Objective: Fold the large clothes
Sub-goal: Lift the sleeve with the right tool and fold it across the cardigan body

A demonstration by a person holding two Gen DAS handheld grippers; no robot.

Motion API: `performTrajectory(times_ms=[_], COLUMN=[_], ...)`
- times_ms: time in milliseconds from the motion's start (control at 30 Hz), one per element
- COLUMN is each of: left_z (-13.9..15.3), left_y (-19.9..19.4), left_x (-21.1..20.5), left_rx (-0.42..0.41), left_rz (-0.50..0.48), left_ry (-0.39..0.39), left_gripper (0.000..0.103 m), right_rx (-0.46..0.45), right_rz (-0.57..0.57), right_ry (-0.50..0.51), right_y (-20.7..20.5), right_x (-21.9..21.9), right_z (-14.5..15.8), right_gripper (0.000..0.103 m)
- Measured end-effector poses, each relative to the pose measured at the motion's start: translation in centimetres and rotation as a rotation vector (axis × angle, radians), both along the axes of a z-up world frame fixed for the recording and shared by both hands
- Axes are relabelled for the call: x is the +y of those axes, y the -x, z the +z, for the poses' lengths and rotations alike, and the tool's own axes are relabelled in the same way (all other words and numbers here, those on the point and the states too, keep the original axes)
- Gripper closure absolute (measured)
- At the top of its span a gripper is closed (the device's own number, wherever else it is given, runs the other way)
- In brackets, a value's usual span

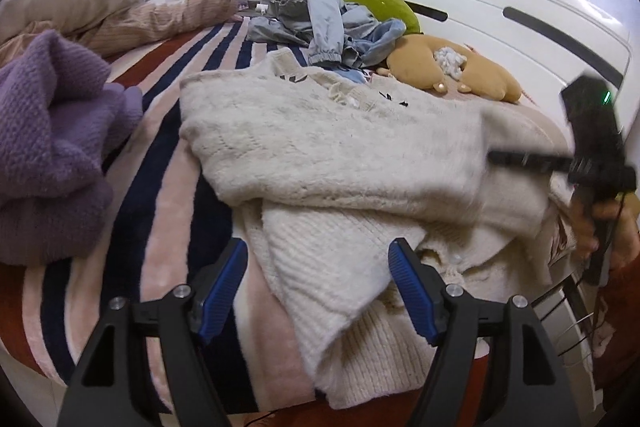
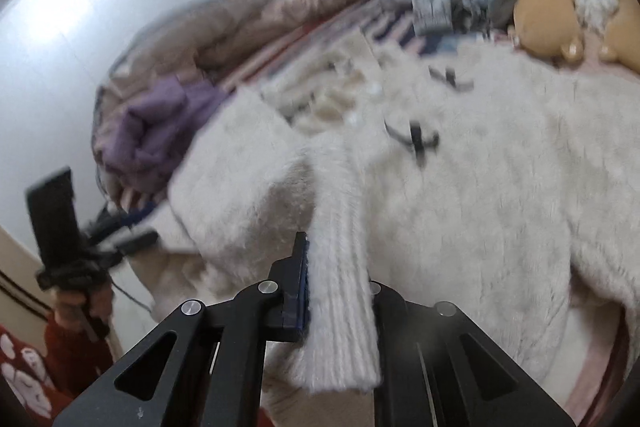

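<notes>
In the left wrist view, the left claw (image 1: 318, 291) is seen spread at the bottom centre, nothing pinched, with a ribbed part of the cream sweater (image 1: 320, 147) lying between its blue pads (image 1: 412, 291). The sweater is spread across the striped bed (image 1: 160, 131) mid-frame, one sleeve already folded over the body. A purple knit (image 1: 52, 147) is heaped at the left, unfolded.

In the right wrist view, the right claw (image 2: 336, 291) is pressed together on the sweater's ribbed cuff (image 2: 340, 307) at lower centre. The fold is judged as only begun; the second sleeve and the body remain to be folded.
</notes>
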State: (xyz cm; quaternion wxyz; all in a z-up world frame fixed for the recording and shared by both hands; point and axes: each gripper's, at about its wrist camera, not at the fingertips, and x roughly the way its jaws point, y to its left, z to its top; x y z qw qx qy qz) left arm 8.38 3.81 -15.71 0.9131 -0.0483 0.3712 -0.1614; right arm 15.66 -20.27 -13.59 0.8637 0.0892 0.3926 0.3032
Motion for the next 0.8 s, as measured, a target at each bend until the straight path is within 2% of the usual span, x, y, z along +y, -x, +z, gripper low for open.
performTrajectory(times_ms=[133,200,267,367,400,533,800], left_z=[-0.7,-1.1,-1.6,-2.1,-2.1,-2.0,-2.5], left_y=[-0.9,-1.2,-1.4,-1.2,-1.1,-0.2,0.3], left_x=[-0.5,-0.5,-0.4,0.6,1.0,3.1,5.3], left_rx=[0.024,0.042,0.068,0.089,0.087,0.079,0.092], left_rz=[-0.027,-0.032,-0.03,-0.017,-0.016,0.043,0.098], left_ry=[0.006,0.015,0.019,0.042,0.057,0.026,0.034], left_gripper=[0.034,0.041,0.071,0.091,0.095,0.096,0.096], right_rx=[-0.097,-0.152,-0.175,-0.168,-0.162,-0.142,-0.132], right_rz=[-0.021,-0.034,-0.045,-0.071,-0.083,-0.158,-0.324], right_ry=[-0.076,-0.066,-0.055,-0.044,-0.039,-0.066,-0.097], right_y=[-0.2,-0.2,-0.4,-0.7,-1.0,-1.0,0.6], right_x=[-1.0,-1.2,-1.4,-1.9,-2.2,-4.4,-10.6], right_z=[4.0,6.1,7.5,7.9,7.8,6.8,5.8], right_gripper=[0.101,0.101,0.101,0.101,0.101,0.102,0.102])
